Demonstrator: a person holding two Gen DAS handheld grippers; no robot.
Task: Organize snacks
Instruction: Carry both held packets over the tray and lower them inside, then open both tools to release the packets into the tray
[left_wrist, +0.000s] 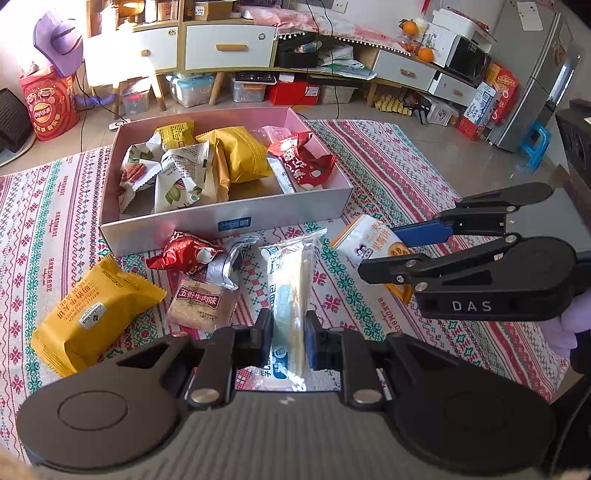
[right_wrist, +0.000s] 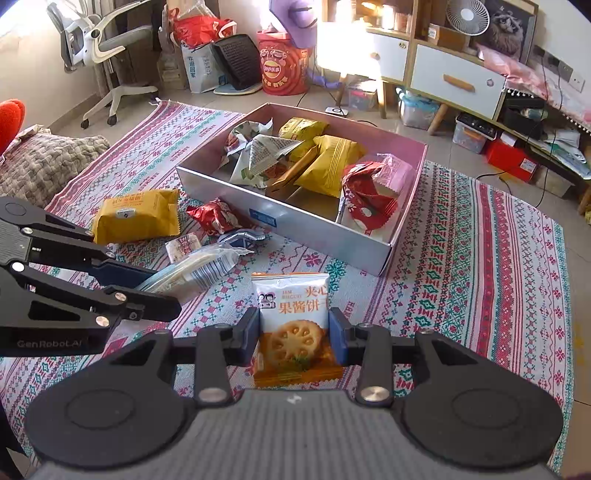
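My left gripper (left_wrist: 289, 325) is shut on a long clear-wrapped white and blue snack pack (left_wrist: 288, 273), which is lifted at its near end. From the right wrist view the same pack (right_wrist: 207, 267) sticks out of the left gripper (right_wrist: 166, 291). My right gripper (right_wrist: 294, 332) is shut on an orange and white jam biscuit pack (right_wrist: 291, 314), held upright between the blue pads. In the left wrist view the right gripper (left_wrist: 384, 251) and that biscuit pack (left_wrist: 369, 247) are at the right. A silver box (left_wrist: 229, 221) with pink inner walls holds several snack packs.
Loose on the patterned cloth (left_wrist: 388, 177) lie a yellow pack (left_wrist: 96, 317), a red pack (left_wrist: 184, 253), a brown pack (left_wrist: 201, 304) and a silver pack (left_wrist: 225, 266). Cabinets (left_wrist: 229, 48) and storage boxes line the far wall; an office chair (right_wrist: 107, 48) stands far left.
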